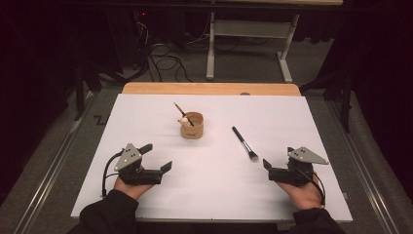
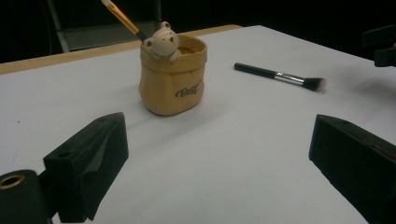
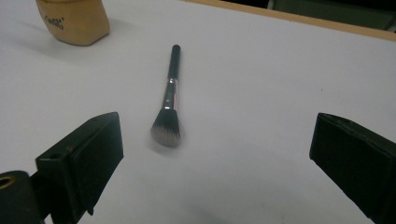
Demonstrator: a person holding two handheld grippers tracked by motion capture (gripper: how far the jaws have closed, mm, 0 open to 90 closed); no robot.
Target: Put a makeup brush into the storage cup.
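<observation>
From the high view, your tan cup [image 1: 192, 126] stands upright near the middle of the white table [image 1: 146, 122], with one thin brush [image 1: 182, 113] leaning out of it toward the far left. The makeup brush [image 1: 244, 143] lies flat to the cup's right, well apart from it, bristles toward you. Your left gripper [image 1: 158, 157] and right gripper [image 1: 276, 159] rest low at the near corners, both with jaws spread and nothing between them; the right one sits near the bristle end.

In the left gripper view, the cup [image 2: 173, 74] looks like a soft yellow sack with a small bear figure [image 2: 162, 41] on its rim and dark lettering on the front, too small to read. The thin brush's [image 2: 122, 17] tip is cut off by the top edge. The makeup brush [image 2: 280, 76] lies beyond it.

In the right gripper view, the makeup brush [image 3: 169, 100] has a black handle, a silver ferrule and dark, pale-tipped bristles, lying ahead between the open jaws without touching them. The cup [image 3: 73, 21] is cropped at the top left.
</observation>
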